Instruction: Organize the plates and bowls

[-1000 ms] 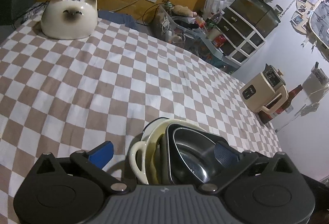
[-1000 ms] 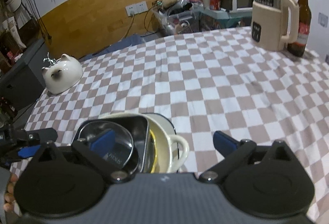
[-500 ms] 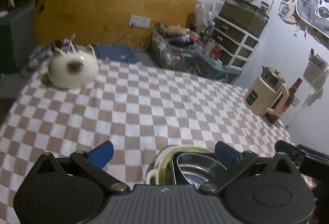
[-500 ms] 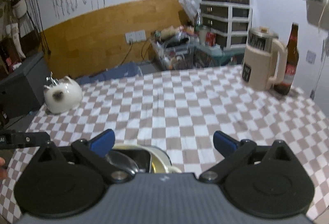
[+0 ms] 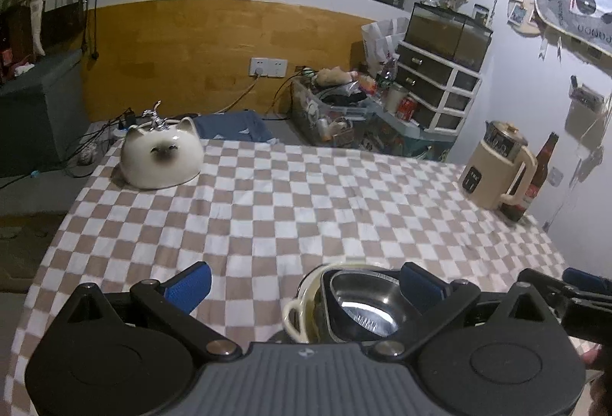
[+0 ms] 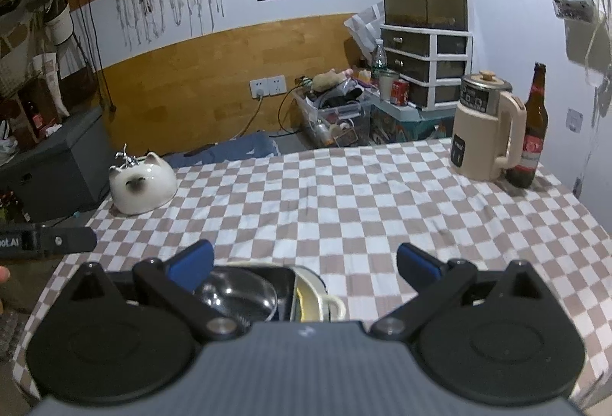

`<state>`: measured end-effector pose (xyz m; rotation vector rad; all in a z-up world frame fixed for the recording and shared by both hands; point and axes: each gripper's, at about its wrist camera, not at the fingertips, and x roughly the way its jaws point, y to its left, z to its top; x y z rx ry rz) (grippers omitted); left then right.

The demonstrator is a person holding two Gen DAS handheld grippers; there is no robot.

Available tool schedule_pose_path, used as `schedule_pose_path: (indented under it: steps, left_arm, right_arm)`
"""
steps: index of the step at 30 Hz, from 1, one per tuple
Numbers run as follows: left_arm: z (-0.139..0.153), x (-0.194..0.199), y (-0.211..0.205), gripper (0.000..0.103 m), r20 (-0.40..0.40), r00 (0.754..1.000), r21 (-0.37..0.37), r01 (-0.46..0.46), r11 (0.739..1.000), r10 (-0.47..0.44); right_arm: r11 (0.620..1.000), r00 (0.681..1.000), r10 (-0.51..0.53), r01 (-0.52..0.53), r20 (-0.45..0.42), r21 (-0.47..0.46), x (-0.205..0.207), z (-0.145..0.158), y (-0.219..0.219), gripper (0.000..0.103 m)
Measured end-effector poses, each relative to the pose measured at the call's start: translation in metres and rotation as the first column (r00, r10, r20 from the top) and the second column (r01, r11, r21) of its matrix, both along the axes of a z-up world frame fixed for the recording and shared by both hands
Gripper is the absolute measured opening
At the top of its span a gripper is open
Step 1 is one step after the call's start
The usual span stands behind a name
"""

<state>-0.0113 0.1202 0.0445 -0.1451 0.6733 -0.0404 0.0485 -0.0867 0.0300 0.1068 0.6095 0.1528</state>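
Bowls nested on checkered tablecloth; both tongs wide, empty.

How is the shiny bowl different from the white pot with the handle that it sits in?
The metal bowl is grey and mirror-shiny; the cream pot is pale and dull. The metal bowl is smaller and sits innermost in the stack; the cream pot is wider and wraps around everything. The cream pot has a loop handle on its side, while no handle shows on the metal bowl. Both are upright, nested together at the near edge of the checkered tablecloth.
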Motion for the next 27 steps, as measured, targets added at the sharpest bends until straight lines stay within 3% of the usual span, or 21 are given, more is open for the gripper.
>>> schedule_pose_path:
  steps: [15,27]
  left_arm:
    - [-0.017,-0.075,-0.003,0.103,-0.053,0.998,0.037,-0.043,0.998,0.045]
    - [-0.032,-0.117,-0.013,0.103,-0.078,0.996,0.051,-0.047,0.998,0.051]
  right_arm:
    - [0.999,0.999,0.024,-0.025,-0.027,-0.037,-0.070,0.000,-0.007,0.102]
    - [0.996,0.996,0.060,-0.065,-0.071,-0.067,-0.110,-0.016,-0.009,0.102]
